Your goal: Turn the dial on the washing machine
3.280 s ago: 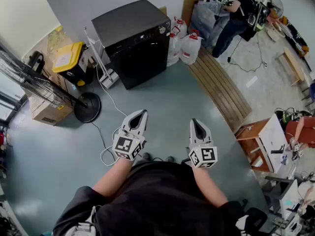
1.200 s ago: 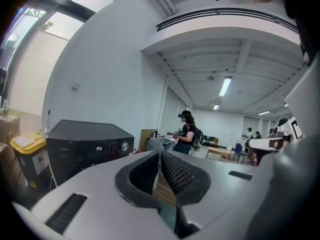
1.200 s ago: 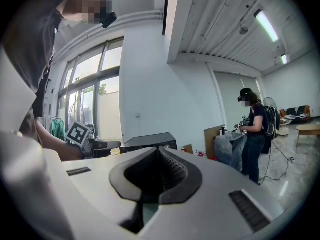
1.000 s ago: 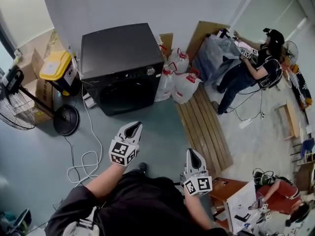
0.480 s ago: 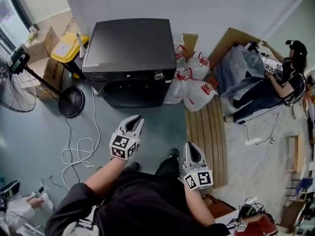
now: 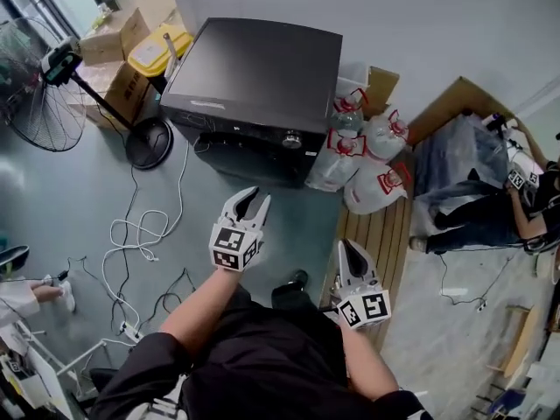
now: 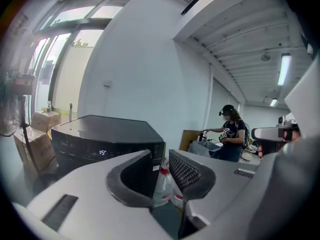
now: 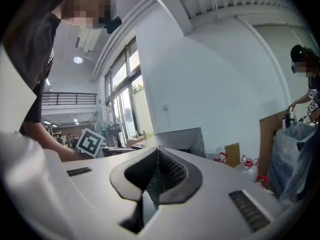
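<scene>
The black washing machine [image 6: 254, 77] stands on the floor straight ahead of the left claw [image 6: 252, 201], well apart from it, with its front turned toward the claw. In the left gripper view the machine [image 7: 100, 134] sits behind that claw's left jaw. A slatted wooden platform [image 6: 372, 226] lies beneath the right claw [image 6: 349, 247] and runs on ahead of it. A standing fan [image 6: 35, 86] is far off to the left of the left claw. White bags with red handles [image 6: 367, 160] are piled ahead of the right claw, against the machine's right side. A white cable [image 6: 131, 234] loops over the floor to the left of the left claw.

The left claw [image 7: 160, 163] is held out in front of the person with its jaws parted and opening. Nothing is between them, only a view through to the bags beyond. The right claw [image 8: 157, 156] hangs lower and nearer the person's body, its jaws closed together on nothing.

The dial [image 6: 291, 139] is a small silver knob at the right end of the machine's front panel. It is ahead of the left claw and a little to its right, well apart and untouched.
</scene>
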Demonstrator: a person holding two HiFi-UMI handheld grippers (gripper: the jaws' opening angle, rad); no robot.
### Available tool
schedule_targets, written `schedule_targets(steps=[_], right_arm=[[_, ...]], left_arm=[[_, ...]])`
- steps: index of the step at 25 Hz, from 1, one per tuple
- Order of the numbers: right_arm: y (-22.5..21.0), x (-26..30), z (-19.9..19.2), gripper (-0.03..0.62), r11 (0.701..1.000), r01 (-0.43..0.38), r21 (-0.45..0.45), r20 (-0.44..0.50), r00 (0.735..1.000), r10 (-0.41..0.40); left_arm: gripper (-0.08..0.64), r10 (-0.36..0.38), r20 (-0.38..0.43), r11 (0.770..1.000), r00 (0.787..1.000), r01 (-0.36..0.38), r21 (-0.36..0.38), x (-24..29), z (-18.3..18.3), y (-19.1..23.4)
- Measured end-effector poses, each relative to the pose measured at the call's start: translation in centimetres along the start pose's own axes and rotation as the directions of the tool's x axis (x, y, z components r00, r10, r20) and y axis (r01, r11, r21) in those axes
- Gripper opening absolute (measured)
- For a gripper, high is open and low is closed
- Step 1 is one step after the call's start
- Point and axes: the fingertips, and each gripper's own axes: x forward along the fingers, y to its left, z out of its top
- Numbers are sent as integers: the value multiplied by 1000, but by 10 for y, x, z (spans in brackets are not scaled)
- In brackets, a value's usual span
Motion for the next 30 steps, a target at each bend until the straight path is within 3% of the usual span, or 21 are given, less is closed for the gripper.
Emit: schedule_targets(steps=[5, 11, 17, 30], right_arm=[[-22, 23, -7, 25, 994, -107, -2, -37, 994, 107], [-30, 69, -9, 25, 982, -187, -39, 7, 982, 187], [-52, 102, -37, 25, 985, -172, -19, 5, 985, 172], [-104, 175, -72, 25, 988, -148, -50, 32, 988, 150]], left_arm=[[153, 81, 26, 997, 996, -81, -2, 27, -3, -2], [211, 155, 43, 988, 987, -154, -23, 57, -27, 9], [267, 158, 78, 987, 984, -159, 10, 94, -36, 21], [287, 151, 71, 985, 986, -157, 78, 160, -78, 49]])
